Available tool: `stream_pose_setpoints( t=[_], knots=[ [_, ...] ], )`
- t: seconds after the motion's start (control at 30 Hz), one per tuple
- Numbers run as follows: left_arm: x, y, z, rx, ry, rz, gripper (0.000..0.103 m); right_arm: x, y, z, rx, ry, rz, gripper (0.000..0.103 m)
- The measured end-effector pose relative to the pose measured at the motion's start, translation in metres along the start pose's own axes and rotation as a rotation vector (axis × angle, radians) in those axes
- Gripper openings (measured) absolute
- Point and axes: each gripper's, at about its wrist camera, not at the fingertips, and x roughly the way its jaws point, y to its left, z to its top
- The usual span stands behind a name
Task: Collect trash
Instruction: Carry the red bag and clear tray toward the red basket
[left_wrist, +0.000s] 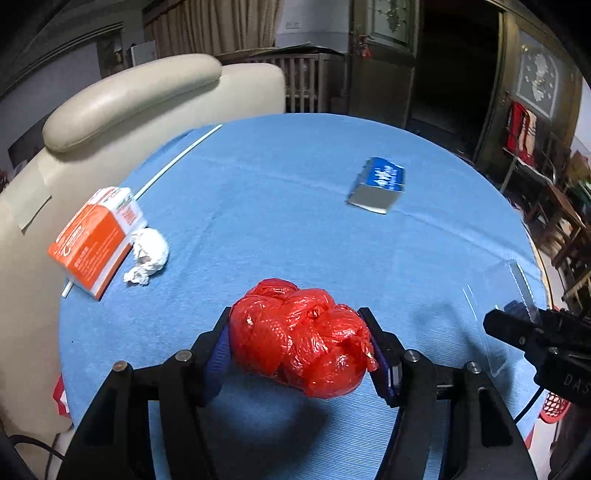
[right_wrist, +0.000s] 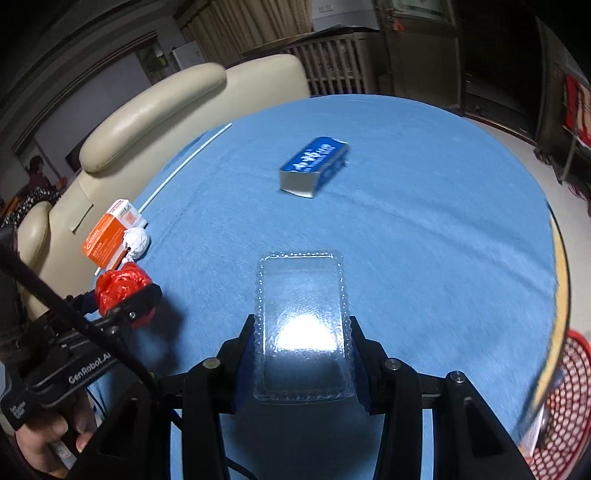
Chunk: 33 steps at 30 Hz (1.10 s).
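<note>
Cream sofa (left_wrist: 122, 99) sits behind the round bench (left_wrist: 295, 229), which is covered in blue cloth. Red mesh basket (right_wrist: 565, 402) shows past the bench's right edge in the right wrist view, lower than the top. Left gripper (left_wrist: 301, 345) has its jaws clenched on a crumpled red plastic bag (left_wrist: 301, 334), blue pads pressing both sides, bag lifted off the cloth with its shadow below. Right gripper (right_wrist: 303, 354) has its jaws grasping a clear plastic blister tray (right_wrist: 301, 325) by its long edges, tray held flat above the bench, glare on its middle. A hand (right_wrist: 48, 443) grips the left gripper's handle at lower left of the right wrist view. Orange and white carton (left_wrist: 96, 240) lies on its side near the bench's left edge, by the sofa. Blue carton (left_wrist: 380, 182) lies on its side toward the far right of the bench, well apart from everything else, silver end facing the cameras. Crumpled white tissue (left_wrist: 147, 254) touches the orange carton's right side. Thin white straw-like stick (left_wrist: 177, 160) runs along the left rim, passing under the orange carton.
</note>
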Motion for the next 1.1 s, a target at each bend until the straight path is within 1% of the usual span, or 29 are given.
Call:
stream_pose_setpoints(
  t=[0.23, 0.43, 0.63, 0.83, 1.1],
  knots=[
    [-0.011, -0.023, 0.0, 0.052, -0.009, -0.002, 0.066, -0.025, -0.033, -0.03, 0.109, -0.035, 0.014, 0.048],
    [-0.016, -0.042, 0.001, 0.084, -0.019, -0.02, 0.065, -0.047, -0.053, -0.058, 0.172, -0.061, 0.006, 0.048],
    [-0.022, -0.069, 0.009, 0.14, -0.034, -0.049, 0.065, -0.067, -0.079, -0.07, 0.234, -0.1, -0.015, 0.048],
    [-0.026, -0.095, 0.016, 0.191, -0.043, -0.081, 0.065, -0.087, -0.111, -0.076, 0.302, -0.145, -0.056, 0.048],
    [-0.022, -0.12, 0.018, 0.227, -0.015, -0.124, 0.065, -0.112, -0.154, -0.09, 0.392, -0.187, -0.111, 0.048]
  ],
)
